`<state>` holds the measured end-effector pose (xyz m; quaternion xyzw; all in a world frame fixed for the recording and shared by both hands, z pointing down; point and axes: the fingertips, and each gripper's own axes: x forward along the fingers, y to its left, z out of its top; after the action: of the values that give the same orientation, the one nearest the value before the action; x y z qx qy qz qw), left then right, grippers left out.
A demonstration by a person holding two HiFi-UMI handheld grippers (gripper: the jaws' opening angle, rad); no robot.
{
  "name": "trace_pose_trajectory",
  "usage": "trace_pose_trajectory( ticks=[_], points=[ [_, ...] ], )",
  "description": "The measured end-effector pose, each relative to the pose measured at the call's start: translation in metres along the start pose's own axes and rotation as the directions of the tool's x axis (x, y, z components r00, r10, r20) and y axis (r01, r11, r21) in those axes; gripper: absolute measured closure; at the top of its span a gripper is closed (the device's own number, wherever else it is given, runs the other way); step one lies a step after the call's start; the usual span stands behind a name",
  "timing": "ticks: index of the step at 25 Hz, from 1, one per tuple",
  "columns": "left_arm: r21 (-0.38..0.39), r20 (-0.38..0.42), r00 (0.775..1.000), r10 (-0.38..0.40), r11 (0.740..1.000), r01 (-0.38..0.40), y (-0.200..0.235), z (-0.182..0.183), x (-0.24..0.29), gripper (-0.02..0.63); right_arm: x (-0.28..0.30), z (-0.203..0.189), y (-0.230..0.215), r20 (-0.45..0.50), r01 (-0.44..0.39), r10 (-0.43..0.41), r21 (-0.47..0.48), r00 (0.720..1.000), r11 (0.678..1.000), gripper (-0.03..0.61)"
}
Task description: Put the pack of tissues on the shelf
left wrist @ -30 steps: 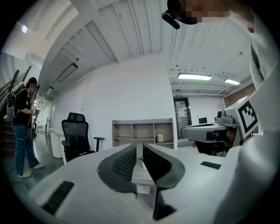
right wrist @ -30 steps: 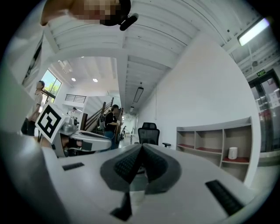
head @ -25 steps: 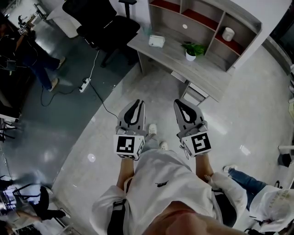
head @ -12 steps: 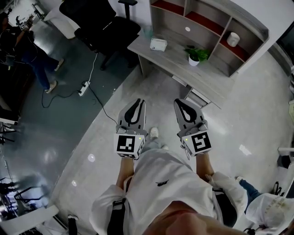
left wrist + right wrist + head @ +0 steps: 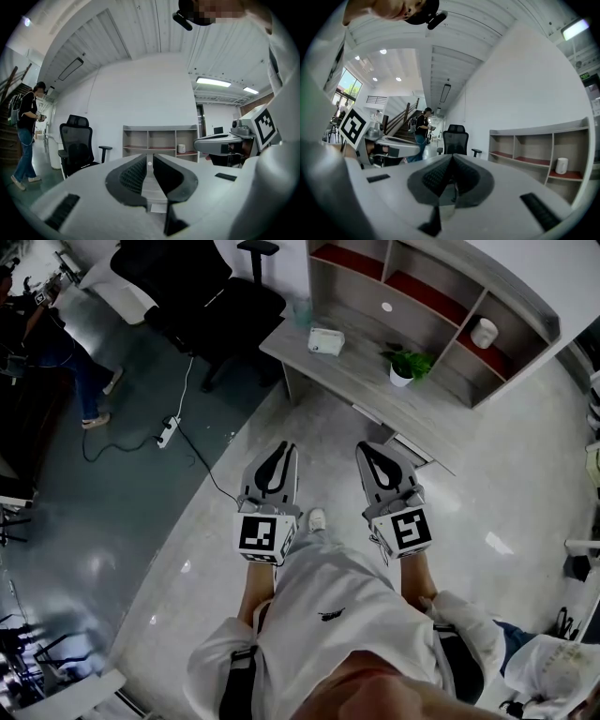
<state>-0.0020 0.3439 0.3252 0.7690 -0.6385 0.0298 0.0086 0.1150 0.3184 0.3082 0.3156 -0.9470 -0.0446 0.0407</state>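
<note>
The pack of tissues [image 5: 325,340], a small white box, lies on the grey desk [image 5: 375,390] near its left end. Behind it stands the shelf unit [image 5: 422,287] with red-floored open compartments, also seen as the shelf unit [image 5: 159,140] and the shelf unit [image 5: 534,150]. My left gripper [image 5: 281,448] and right gripper [image 5: 368,448] are held side by side over the floor, well short of the desk. Both are shut with nothing between the jaws. The left gripper [image 5: 149,157] and right gripper [image 5: 452,157] point toward the shelf. The tissues are hidden in both gripper views.
A potted plant [image 5: 403,368] stands on the desk and a white cup [image 5: 484,332] in a right compartment. A black office chair [image 5: 206,287] is left of the desk, with a power strip and cable [image 5: 169,432] on the floor. A person [image 5: 47,343] stands far left.
The desk and shelf have shifted a little right and down in the head view as I move along. Both grippers keep their pose. The person at lower right has mostly left the view.
</note>
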Motion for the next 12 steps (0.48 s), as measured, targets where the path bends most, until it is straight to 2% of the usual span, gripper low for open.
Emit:
trace_pose_trajectory(
  ticks=[12],
  points=[
    [-0.005, 0.008, 0.999, -0.036, 0.999, 0.036, 0.051, 0.001, 0.035, 0.581, 0.059, 0.008, -0.003, 0.007, 0.039, -0.039, -0.005, 0.999, 0.999, 0.552]
  ],
)
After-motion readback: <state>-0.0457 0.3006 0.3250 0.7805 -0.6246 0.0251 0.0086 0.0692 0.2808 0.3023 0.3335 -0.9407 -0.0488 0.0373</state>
